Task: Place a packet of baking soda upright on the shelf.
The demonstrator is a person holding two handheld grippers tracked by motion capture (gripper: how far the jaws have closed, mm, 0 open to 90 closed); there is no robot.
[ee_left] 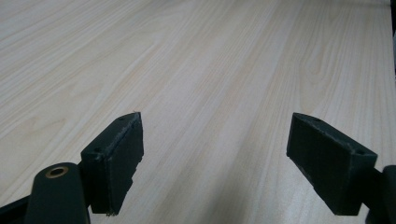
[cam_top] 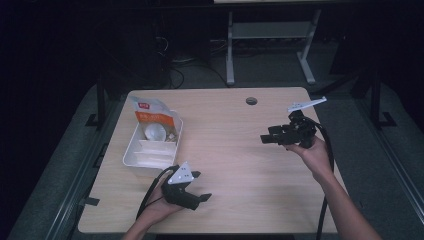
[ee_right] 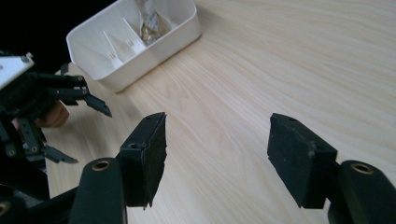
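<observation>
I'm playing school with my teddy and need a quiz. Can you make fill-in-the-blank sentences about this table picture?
1. The white tray sits on the ____ side of the wooden table in the high view.
2. The orange and white packet stands at the ____ end of that tray.
3. Both the left tool and the right tool have their jaws ____ and hold nothing.

Missing words: left; far; open
</observation>
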